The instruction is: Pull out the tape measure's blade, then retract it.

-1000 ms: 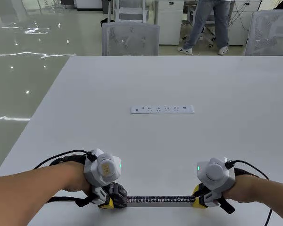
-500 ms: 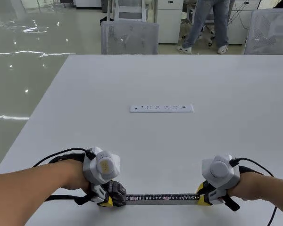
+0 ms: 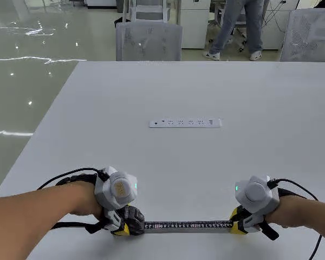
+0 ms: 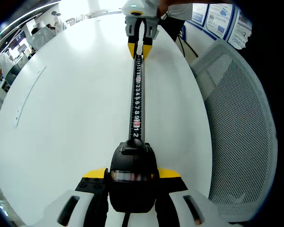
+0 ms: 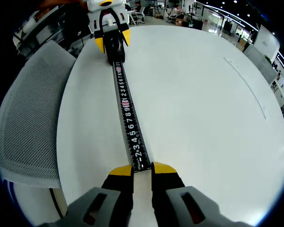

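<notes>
Two claws share the work along the near edge of the table [image 3: 206, 86]. My left claw [image 4: 132, 174] is clamped around the tape measure [image 4: 132, 158] to anchor it. My right claw [image 5: 142, 171] is closed on the tip of the blade [image 5: 128, 118], so the blade lies straight and flat between them on the table. I judge that this pull holds it extended, ready to retract. I count one tape measure, one blade, and one power strip [image 3: 185, 123] well apart at mid-table.
</notes>
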Motion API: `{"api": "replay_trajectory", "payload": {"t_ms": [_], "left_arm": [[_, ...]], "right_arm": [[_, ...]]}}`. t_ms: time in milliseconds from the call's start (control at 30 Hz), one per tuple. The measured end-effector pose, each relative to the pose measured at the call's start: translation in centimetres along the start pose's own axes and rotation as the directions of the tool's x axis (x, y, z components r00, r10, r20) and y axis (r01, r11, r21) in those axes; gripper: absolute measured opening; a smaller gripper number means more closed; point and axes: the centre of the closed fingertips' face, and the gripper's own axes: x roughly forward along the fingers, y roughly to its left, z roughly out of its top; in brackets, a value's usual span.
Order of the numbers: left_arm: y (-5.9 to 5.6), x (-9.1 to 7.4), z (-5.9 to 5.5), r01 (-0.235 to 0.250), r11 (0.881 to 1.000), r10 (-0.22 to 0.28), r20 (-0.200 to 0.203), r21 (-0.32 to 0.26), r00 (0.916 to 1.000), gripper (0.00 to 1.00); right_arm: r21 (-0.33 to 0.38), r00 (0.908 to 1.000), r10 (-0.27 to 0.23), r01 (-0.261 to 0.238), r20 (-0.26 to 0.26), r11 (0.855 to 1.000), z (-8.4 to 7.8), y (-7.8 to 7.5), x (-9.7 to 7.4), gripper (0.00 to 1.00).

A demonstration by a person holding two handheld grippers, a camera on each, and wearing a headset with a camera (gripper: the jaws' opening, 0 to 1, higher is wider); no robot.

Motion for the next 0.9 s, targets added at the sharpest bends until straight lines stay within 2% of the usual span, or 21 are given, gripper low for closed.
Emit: {"api": "replay_trajectory", "payload": {"t_ms": [167, 533, 633, 733, 900], "left_arm": [[-0.03, 0.05, 0.06, -0.006, 1.0, 0.006, 0.0, 0.002, 1.0, 0.35], [-0.05, 0.08, 0.06, -0.008, 1.0, 0.008, 0.005, 0.005, 1.0, 0.35], [-0.07, 0.12, 0.08, -0.011, 1.0, 0.011, -0.004, 0.007, 0.9999, 0.35], [-0.09, 0.2, 0.04, -0.014, 0.999, 0.015, -0.033, 0.03, 0.9994, 0.35], [-0.01, 0.1, -0.04, -0.022, 1.0, 0.022, -0.023, 0.017, 0.9995, 0.36]], "right_arm": [[0.025, 1.0, 0.005, -0.005, 0.004, 1.0, 0.11, 0.09, 0.07, 0.13], [0.012, 0.9999, 0.001, -0.001, 0.017, 1.0, 0.18, 0.17, 0.12, 0.14], [0.016, 0.9999, -0.003, 0.003, 0.013, 1.0, 0.17, 0.12, 0.16, 0.14], [0.02, 0.9999, -0.001, 0.001, 0.012, 1.0, 0.21, 0.1, 0.2, 0.15], [0.016, 0.9999, 0.0, 0.0, 0.01, 1.0, 0.64, 0.38, 0.34, 0.16]]}}
